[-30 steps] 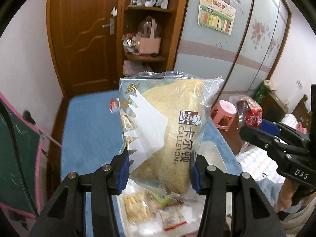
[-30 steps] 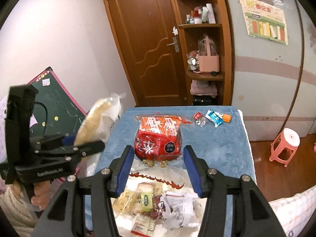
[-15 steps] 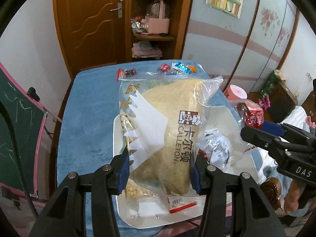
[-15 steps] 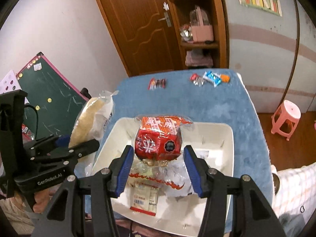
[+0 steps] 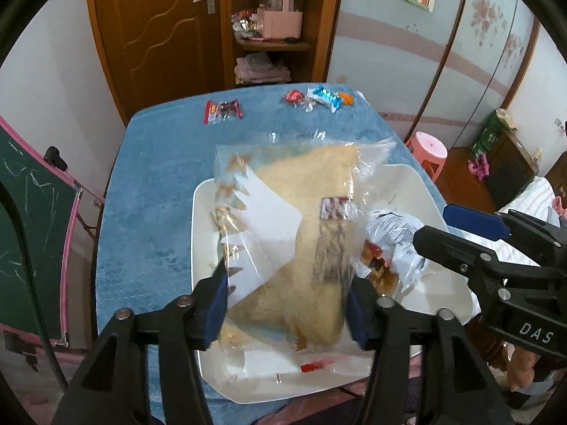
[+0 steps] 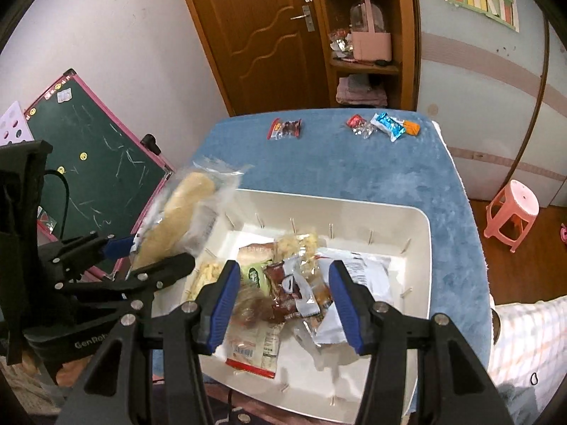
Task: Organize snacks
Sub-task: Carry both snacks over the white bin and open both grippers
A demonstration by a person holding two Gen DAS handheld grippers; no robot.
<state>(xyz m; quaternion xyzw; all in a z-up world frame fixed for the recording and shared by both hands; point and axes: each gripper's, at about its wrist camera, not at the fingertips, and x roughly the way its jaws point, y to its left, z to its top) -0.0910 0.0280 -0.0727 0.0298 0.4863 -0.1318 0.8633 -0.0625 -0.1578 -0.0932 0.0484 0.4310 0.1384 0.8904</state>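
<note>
Now the left gripper's [image 5: 286, 310] fingers have just been opening, and the clear crinkly bread bag [image 5: 301, 241] is hanging loose and motion-blurred between them over the white plastic tray [image 5: 202, 248], its print no longer readable. The right gripper's [image 6: 285, 301] fingers are standing apart with nothing clamped; the red packet they were pinching earlier is gone from between them. Glossy snack packets [image 6: 294, 283] are lying heaped in the tray on the fuzzy blue bench [image 5: 152, 212], overlapping and hard to separate.
</note>
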